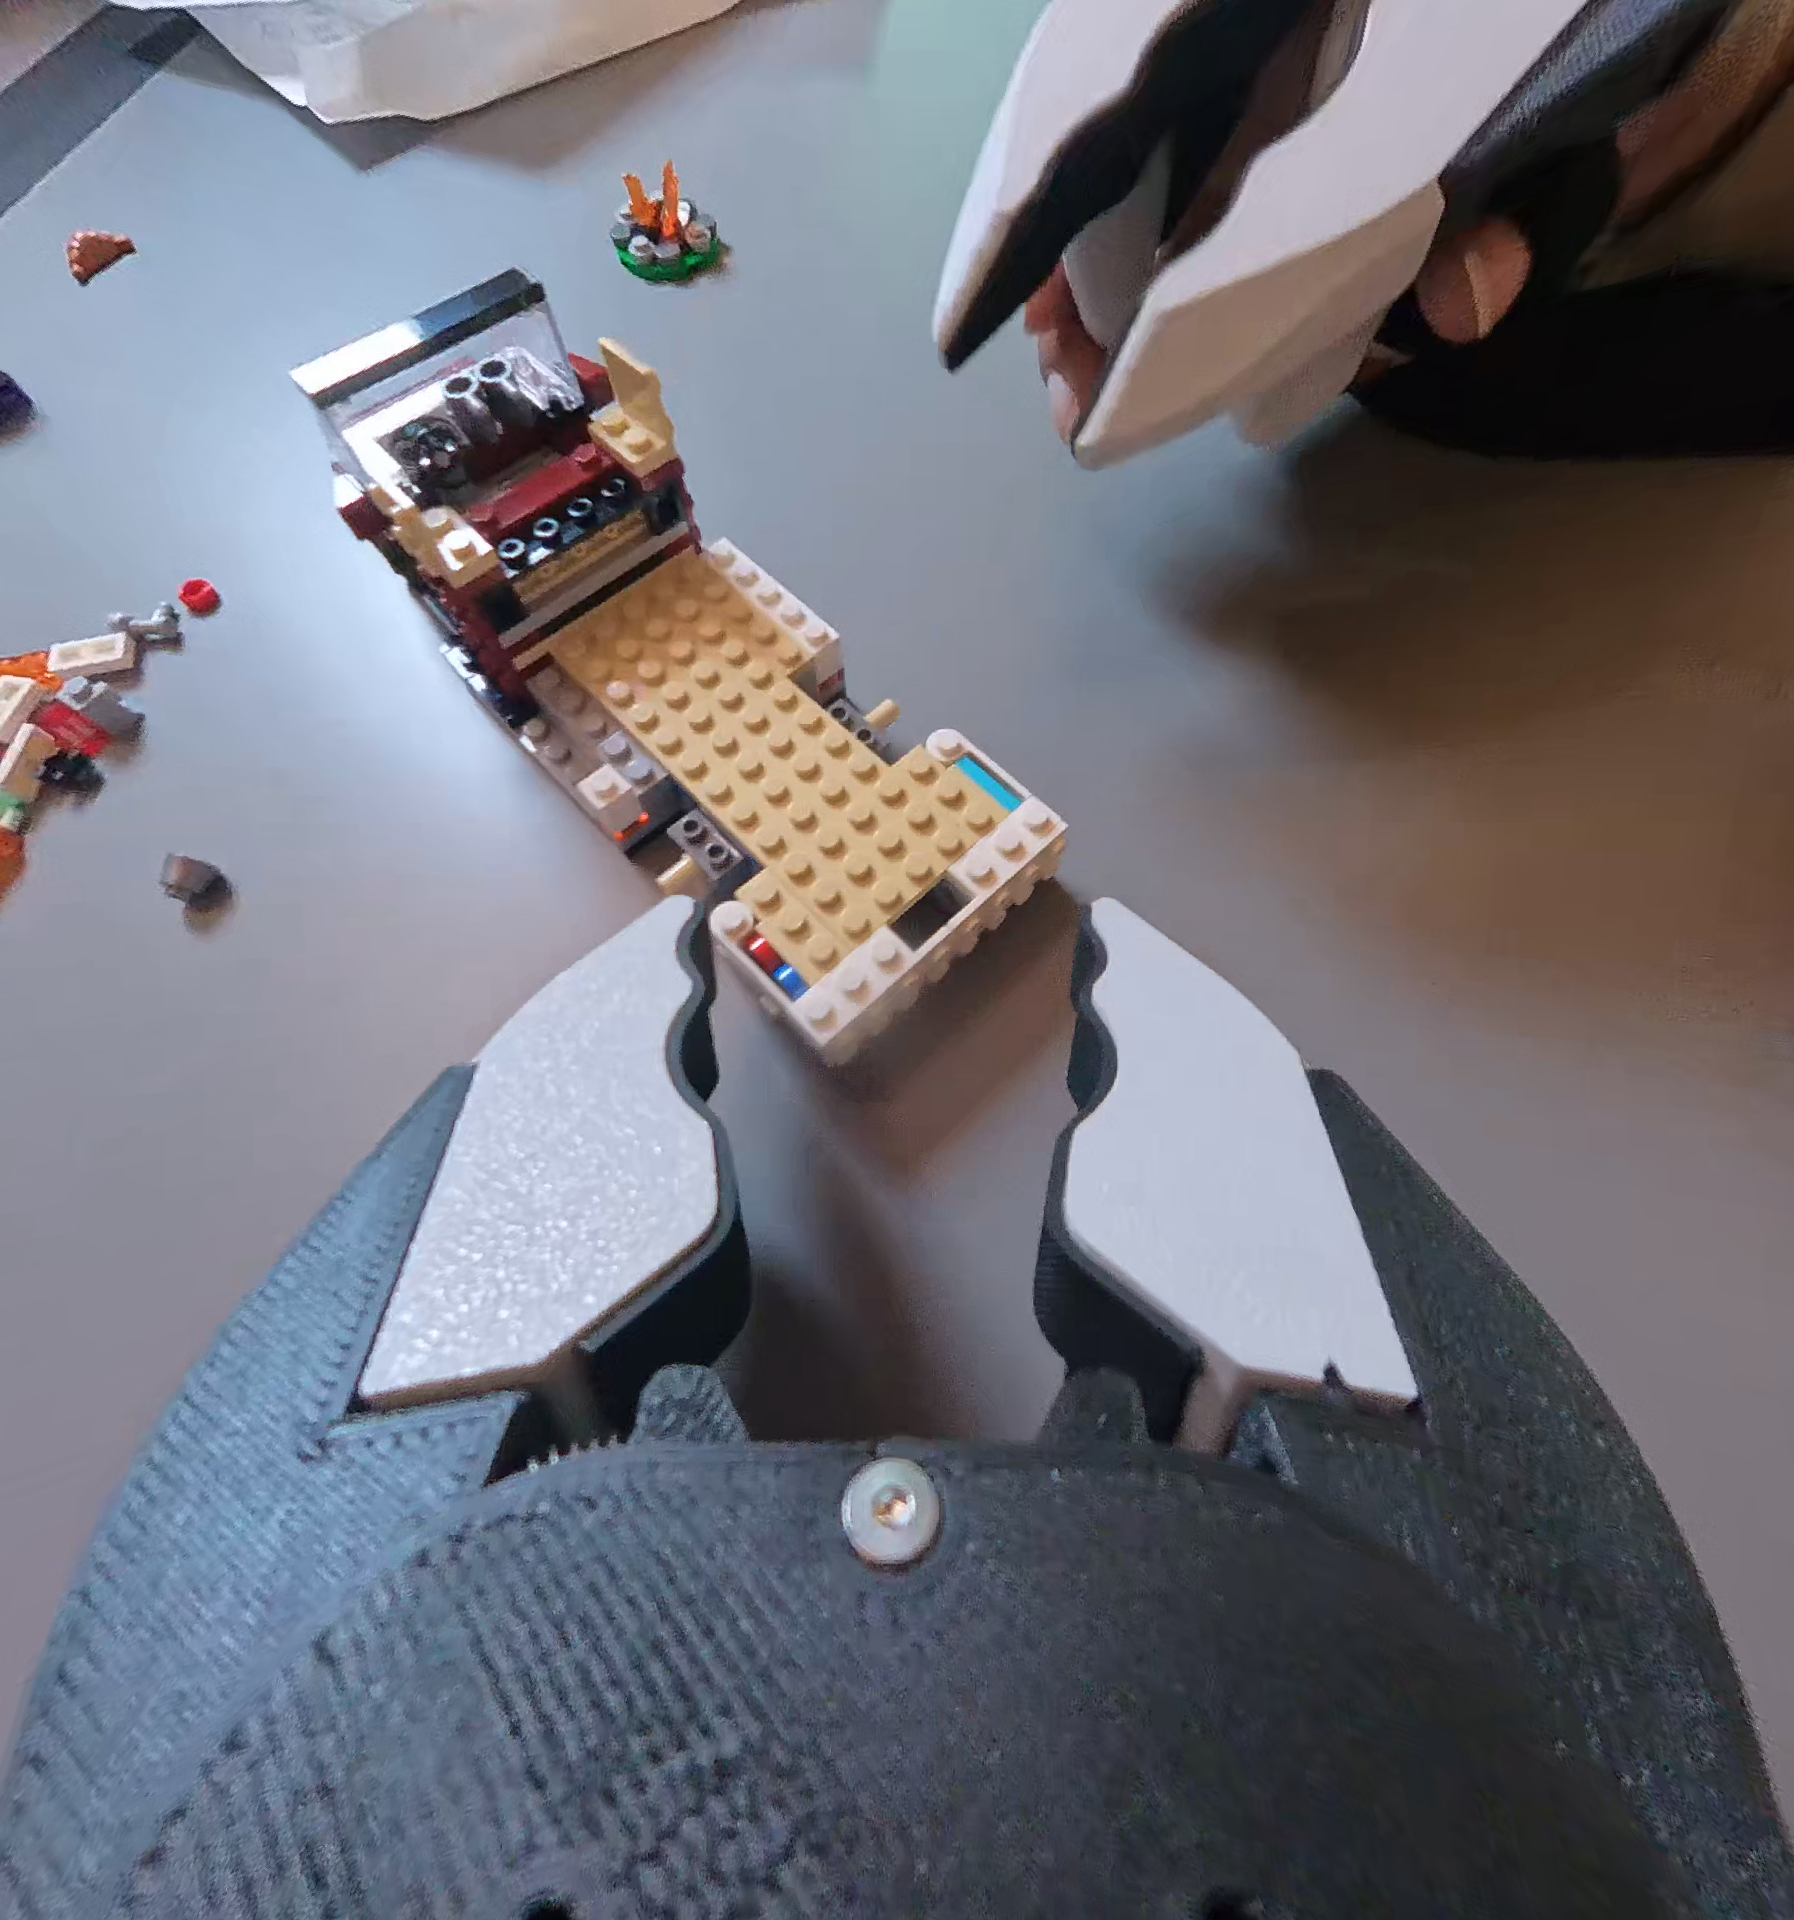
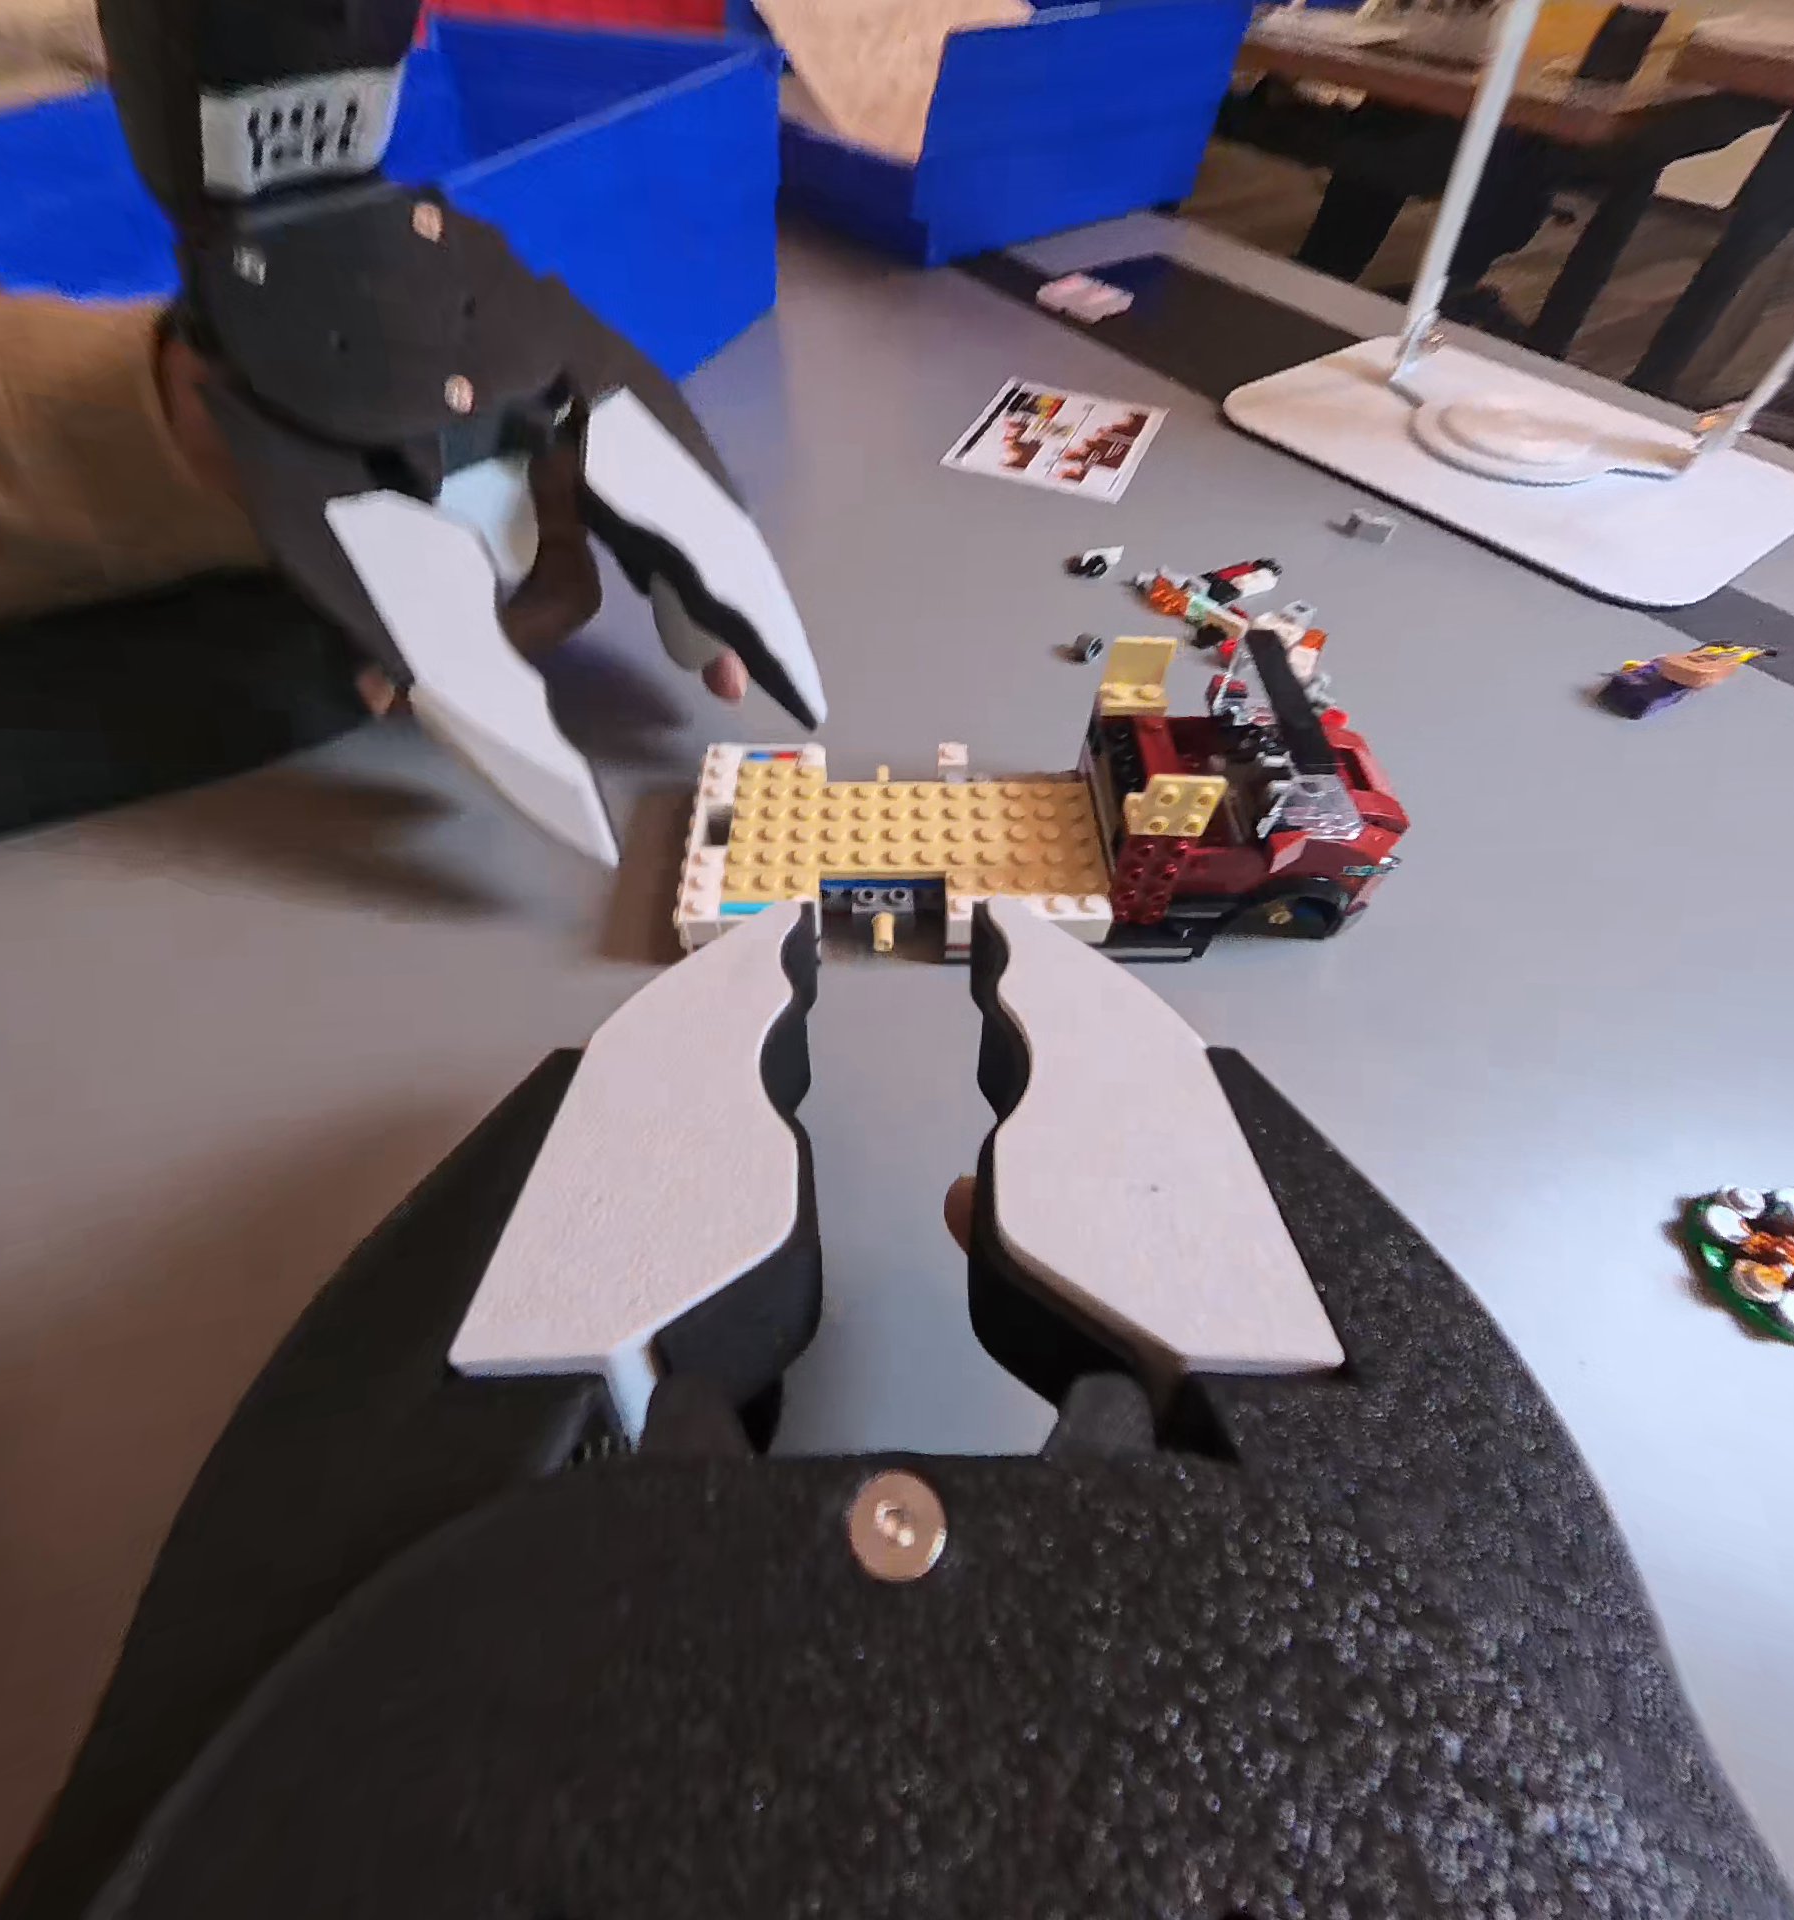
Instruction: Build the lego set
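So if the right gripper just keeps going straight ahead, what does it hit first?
Most likely the long side of the brick truck. The open right gripper points at the notch with the small tan peg. Depth is hard to judge, so the fingertips may strike the white bricks either side first.

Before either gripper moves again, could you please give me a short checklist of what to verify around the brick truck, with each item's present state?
1. Left gripper open, nothing held: ok.
2. Right gripper open, nothing held: ok.
3. Brick truck resting flat on the grey table: ok.
4. Left fingers straddle the truck's white rear end without pressing it: ok.
5. Whether the right fingertips touch the truck's side: cannot tell.
6. Loose bricks lie apart from the truck: ok.
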Tool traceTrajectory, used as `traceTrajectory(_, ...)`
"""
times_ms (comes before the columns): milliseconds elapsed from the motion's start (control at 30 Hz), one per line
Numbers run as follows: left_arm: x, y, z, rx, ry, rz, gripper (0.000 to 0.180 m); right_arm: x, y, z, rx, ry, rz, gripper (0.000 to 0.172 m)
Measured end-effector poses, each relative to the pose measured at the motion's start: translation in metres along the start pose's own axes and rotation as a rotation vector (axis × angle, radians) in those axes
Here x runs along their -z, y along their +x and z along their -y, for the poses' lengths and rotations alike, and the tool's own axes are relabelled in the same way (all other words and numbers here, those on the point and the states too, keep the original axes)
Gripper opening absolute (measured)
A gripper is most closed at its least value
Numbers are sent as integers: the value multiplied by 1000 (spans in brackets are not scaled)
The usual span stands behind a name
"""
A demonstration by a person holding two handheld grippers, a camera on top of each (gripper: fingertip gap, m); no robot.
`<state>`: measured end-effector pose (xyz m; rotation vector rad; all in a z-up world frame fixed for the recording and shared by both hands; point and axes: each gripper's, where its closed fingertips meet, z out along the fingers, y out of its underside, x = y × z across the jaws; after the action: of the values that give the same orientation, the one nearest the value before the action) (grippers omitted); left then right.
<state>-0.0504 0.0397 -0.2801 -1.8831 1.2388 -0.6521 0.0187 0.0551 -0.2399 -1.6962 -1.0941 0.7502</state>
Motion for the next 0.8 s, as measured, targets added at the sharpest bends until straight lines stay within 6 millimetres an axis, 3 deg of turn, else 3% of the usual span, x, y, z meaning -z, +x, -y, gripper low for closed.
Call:
traceTrajectory(67, -7, 4, 0, -19, -15, 23, 71, 2, 5, 6, -69, 57, -7, 27)
traceTrajectory(167, -10, -5, -1, -79, -29, 101, 54, 3, 12, 12, -131, 114, -20, 26)
traceTrajectory(567, 4, -29, -10, -52, -9, 126, 54, 11, 35, 21, -148, 224, -121, 24)
traceTrajectory(800, 7, -30, -13, -121, -7, 118, 49, 18, 47, 24, -184, 262, -139, 23)
